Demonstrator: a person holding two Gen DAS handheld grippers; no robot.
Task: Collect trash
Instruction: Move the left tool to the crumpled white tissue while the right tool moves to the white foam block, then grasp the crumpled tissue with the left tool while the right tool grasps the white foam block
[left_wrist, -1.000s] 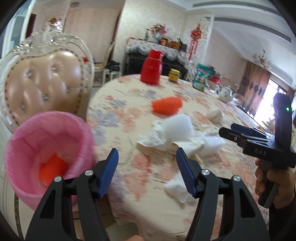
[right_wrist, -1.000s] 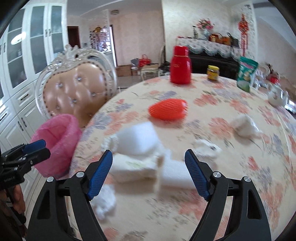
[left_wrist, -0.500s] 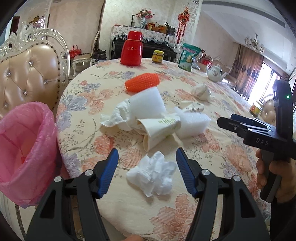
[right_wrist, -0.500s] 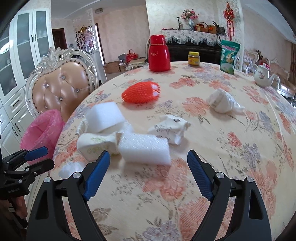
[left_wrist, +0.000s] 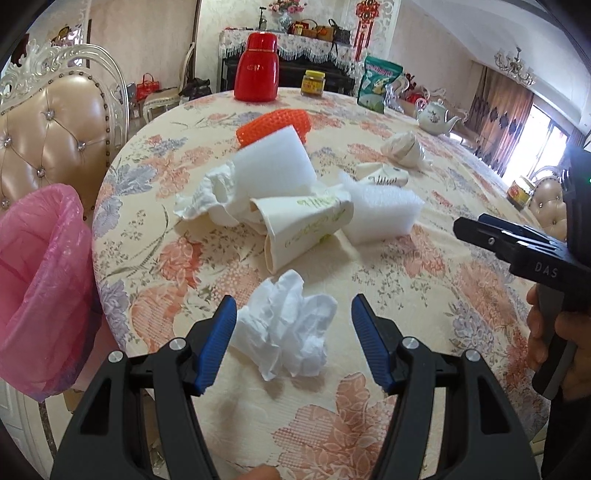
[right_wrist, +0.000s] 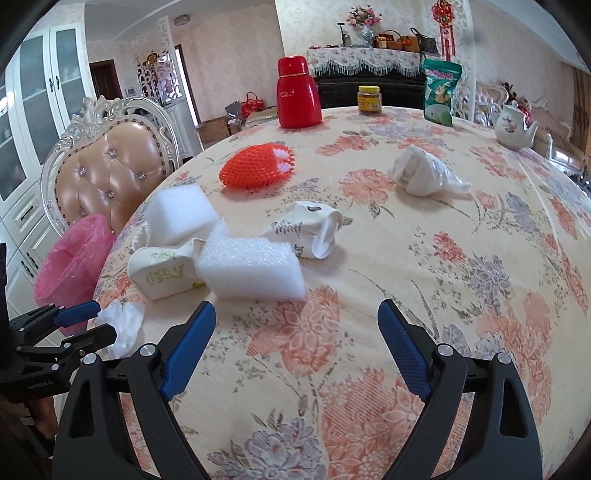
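My left gripper (left_wrist: 293, 314) is open, with a crumpled white tissue (left_wrist: 286, 328) between its blue fingertips on the floral table (left_wrist: 424, 280). Behind it lie a crushed paper cup (left_wrist: 303, 230), white foam blocks (left_wrist: 380, 218), another foam piece (left_wrist: 273, 162), an orange net (left_wrist: 273, 123) and a white wad (left_wrist: 402, 147). The pink-lined bin (left_wrist: 37, 280) stands left of the table. My right gripper (right_wrist: 295, 325) is open and empty, just short of the foam block (right_wrist: 251, 267). The left gripper (right_wrist: 86, 321) shows at the tissue (right_wrist: 122, 321) in the right wrist view.
At the table's far side stand a red flask (left_wrist: 257, 68), a yellow-lidded jar (left_wrist: 313, 84), a green bag (left_wrist: 380, 88) and a teapot (left_wrist: 437, 116). A padded chair (left_wrist: 55, 129) stands left, behind the bin. A crumpled cup (right_wrist: 314, 232) lies mid-table.
My left gripper swung from over the pink bin to the table and closed in on the crumpled tissue. My right gripper pulled back a little from the foam pile.
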